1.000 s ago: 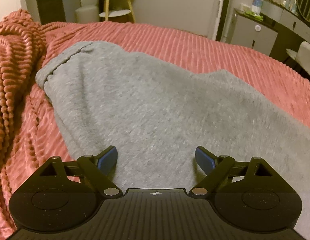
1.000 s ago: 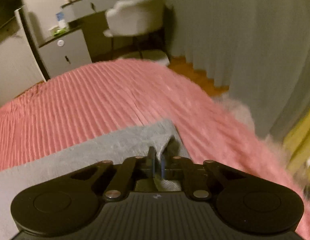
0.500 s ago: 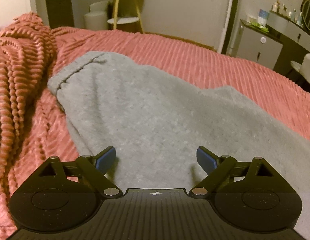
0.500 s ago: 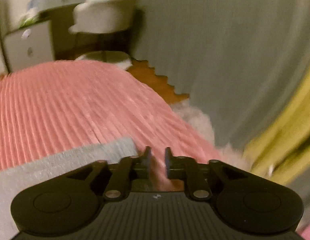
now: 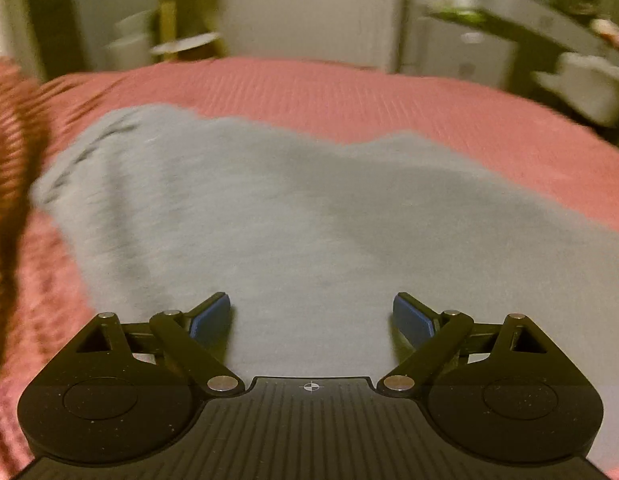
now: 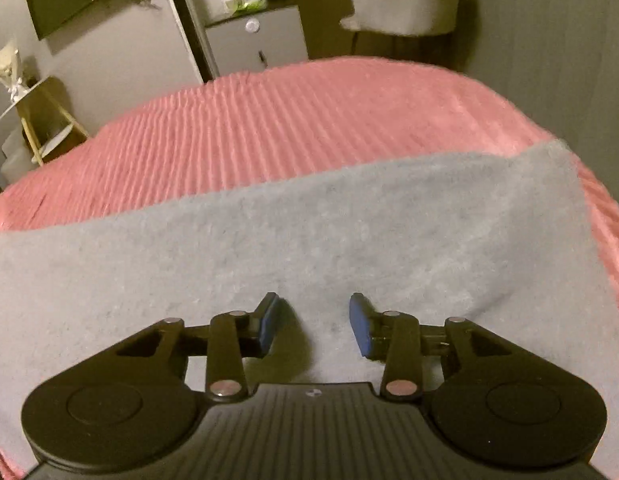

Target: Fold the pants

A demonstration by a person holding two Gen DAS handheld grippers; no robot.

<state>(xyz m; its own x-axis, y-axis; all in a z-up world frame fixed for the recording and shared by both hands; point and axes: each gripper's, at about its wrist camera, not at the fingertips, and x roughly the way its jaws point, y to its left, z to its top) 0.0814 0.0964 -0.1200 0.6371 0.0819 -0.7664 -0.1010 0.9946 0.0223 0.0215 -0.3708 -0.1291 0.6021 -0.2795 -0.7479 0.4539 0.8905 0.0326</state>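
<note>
Grey pants [image 5: 309, 220] lie flat across the pink ribbed bed [image 6: 269, 120], hem near its right edge; the left gripper [image 5: 311, 316] and right gripper [image 6: 313, 320] hover above them, jaws spread, holding nothing.

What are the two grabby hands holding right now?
Nothing. The left gripper and the right gripper are both open above the gray pants, with no cloth between their fingers.
</note>
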